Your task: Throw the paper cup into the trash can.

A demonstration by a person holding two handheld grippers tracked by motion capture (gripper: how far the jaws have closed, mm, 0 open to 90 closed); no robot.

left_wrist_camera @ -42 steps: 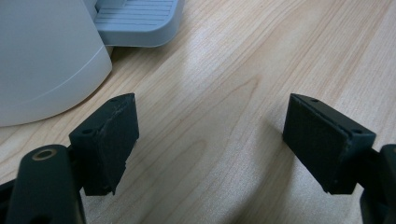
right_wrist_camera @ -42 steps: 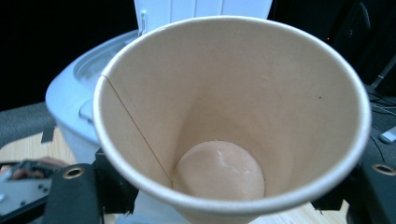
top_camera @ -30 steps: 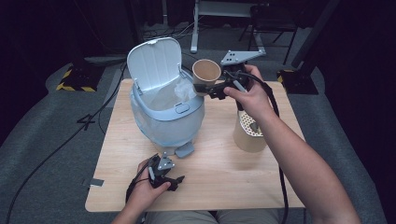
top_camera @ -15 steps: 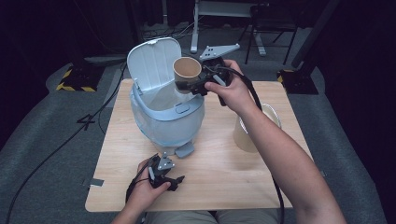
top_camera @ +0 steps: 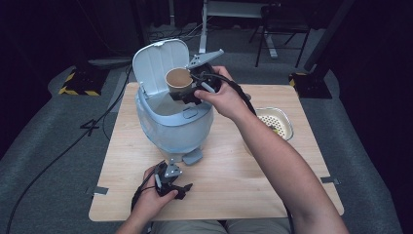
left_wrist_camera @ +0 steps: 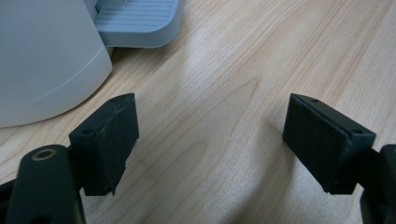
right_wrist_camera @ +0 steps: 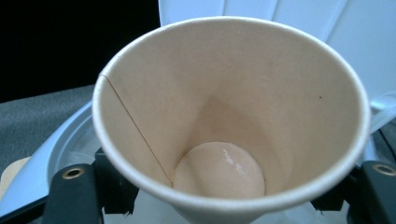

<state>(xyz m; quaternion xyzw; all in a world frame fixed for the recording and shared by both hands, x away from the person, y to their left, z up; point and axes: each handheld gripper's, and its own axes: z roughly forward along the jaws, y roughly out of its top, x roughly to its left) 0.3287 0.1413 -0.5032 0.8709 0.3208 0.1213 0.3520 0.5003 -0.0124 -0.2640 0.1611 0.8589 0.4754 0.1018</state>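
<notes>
left gripper (top_camera: 171, 181): jaws wide, low by the body | right gripper (top_camera: 195, 87): clamped (arm stretched forward)

Wooden counter (top_camera: 234, 170) on grey floor (top_camera: 48, 161). Perforated bowl (top_camera: 278, 122) at counter's right edge. Black cable (top_camera: 73, 146) trails across floor; yellow-black striped block (top_camera: 78, 84) beyond, a chair (top_camera: 282, 29) farther back.

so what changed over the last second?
The right gripper, shut on the paper cup, carried it left from above the strainer bowl to over the open bin, and the cup's mouth now faces the camera. The left gripper stayed open, resting on the table. The bin lid stayed up.
</notes>
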